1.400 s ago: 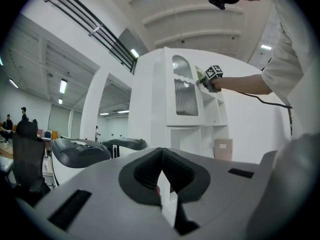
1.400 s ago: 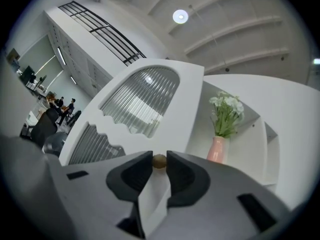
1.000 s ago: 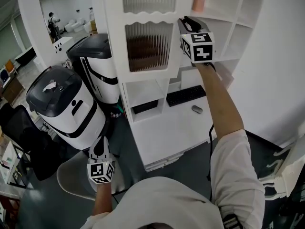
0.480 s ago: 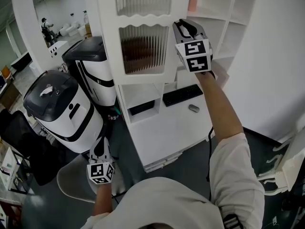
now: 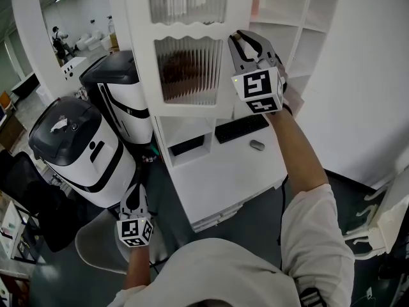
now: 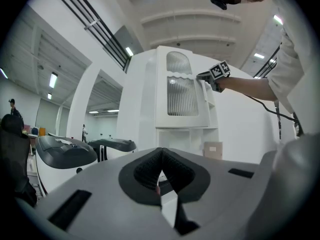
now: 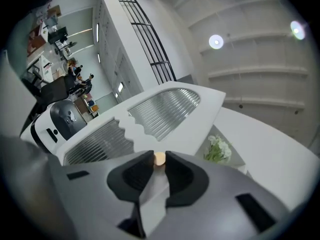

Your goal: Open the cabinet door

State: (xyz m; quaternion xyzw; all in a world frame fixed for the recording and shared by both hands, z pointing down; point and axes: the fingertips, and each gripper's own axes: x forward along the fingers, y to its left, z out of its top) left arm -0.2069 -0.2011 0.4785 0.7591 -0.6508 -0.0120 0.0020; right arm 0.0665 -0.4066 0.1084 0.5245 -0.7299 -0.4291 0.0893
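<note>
The white cabinet door [image 5: 188,69] with ribbed glass panes stands in the tall white cabinet, seen also in the left gripper view [image 6: 181,96]. My right gripper [image 5: 240,41] is raised at the door's right edge. In the right gripper view its jaws [image 7: 159,160] are shut on the small round wooden door knob [image 7: 159,157], with the ribbed panes just beyond. My left gripper [image 5: 134,194] hangs low at my left side, pointing level, shut with nothing in it [image 6: 161,153].
Two large white-and-black machines [image 5: 77,146] [image 5: 124,88] stand left of the cabinet. Below the door is a desk surface [image 5: 223,171] with a keyboard [image 5: 241,128] and a mouse [image 5: 257,145]. Open shelves [image 5: 300,24] lie to the right. A round grey seat [image 5: 96,242] is under my left gripper.
My right gripper has rolled and drawn toward me and a little left with the knob in it, and the door's edge has come with it. The left gripper has stayed put.
</note>
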